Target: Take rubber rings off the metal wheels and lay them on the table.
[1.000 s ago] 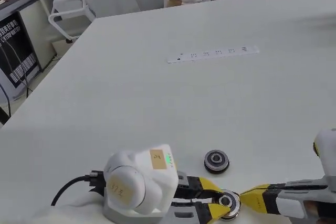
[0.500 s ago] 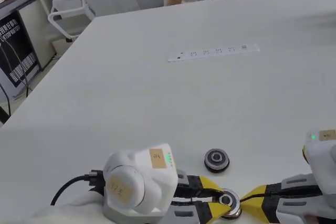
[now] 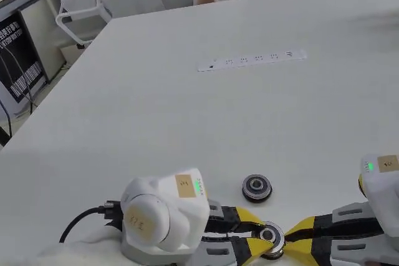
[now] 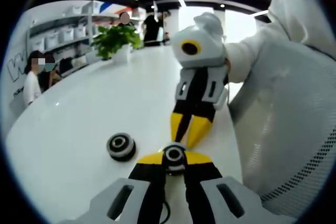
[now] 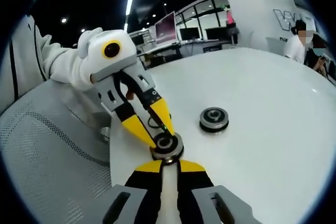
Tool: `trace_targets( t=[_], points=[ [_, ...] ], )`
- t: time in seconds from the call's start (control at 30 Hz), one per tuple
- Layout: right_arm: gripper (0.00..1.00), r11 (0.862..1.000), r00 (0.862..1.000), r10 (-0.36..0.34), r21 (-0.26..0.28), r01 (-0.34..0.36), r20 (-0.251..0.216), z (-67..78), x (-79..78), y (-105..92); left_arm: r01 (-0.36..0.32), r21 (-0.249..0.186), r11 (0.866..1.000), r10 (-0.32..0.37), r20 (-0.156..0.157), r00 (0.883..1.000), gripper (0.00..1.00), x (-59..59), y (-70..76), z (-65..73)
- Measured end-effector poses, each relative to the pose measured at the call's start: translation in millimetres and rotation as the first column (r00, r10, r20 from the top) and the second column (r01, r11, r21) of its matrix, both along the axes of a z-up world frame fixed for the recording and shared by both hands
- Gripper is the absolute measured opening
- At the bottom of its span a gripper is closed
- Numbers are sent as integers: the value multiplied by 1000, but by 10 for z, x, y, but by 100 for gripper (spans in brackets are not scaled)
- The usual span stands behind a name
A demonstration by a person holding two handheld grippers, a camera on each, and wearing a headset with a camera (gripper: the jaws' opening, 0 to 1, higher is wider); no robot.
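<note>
The left gripper (image 4: 174, 160) has its yellow-tipped jaws closed on a metal wheel (image 3: 269, 237) at the near edge of the white table (image 3: 187, 129), the wheel lying flat between them; the right gripper (image 5: 169, 167) faces it from the other side, jaws drawn nearly together with their tips against the wheel's rim, though whether they pinch the rubber ring cannot be told; a second wheel (image 3: 256, 186) lies flat just beyond, apart from both grippers; a white power strip (image 3: 252, 60) lies well away across the table; a white chair (image 3: 78, 1) stands at the far left corner, and people sit at the far edge.
</note>
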State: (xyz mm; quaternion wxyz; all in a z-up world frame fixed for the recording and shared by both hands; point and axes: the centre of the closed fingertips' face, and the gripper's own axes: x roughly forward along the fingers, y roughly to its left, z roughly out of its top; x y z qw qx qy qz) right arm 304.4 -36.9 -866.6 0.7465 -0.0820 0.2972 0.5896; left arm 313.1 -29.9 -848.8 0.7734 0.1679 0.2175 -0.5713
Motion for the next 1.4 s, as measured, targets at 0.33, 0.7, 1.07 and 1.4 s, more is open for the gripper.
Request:
trace_targets(
  t=[0.33, 0.7, 1.07, 1.4],
  points=[
    [15, 999, 998, 38, -14, -37, 58, -2, -1, 52, -1, -1, 1000, 1, 0, 1000, 13, 4, 2, 3],
    [9, 996, 993, 61, -67, -54, 102, -19, 18, 40, -7, -5, 1000, 7, -10, 1000, 13, 7, 11, 5],
    [0, 996, 996, 20, -88, -13, 82, -36, 56, 20, -19, -5, 1000, 18, -22, 1000, 13, 15, 20, 2],
    [0, 980, 964, -193, 1, 197, -181, -19, 125, -2, -16, -3, 1000, 16, -12, 1000, 13, 14, 18, 1]
  ],
)
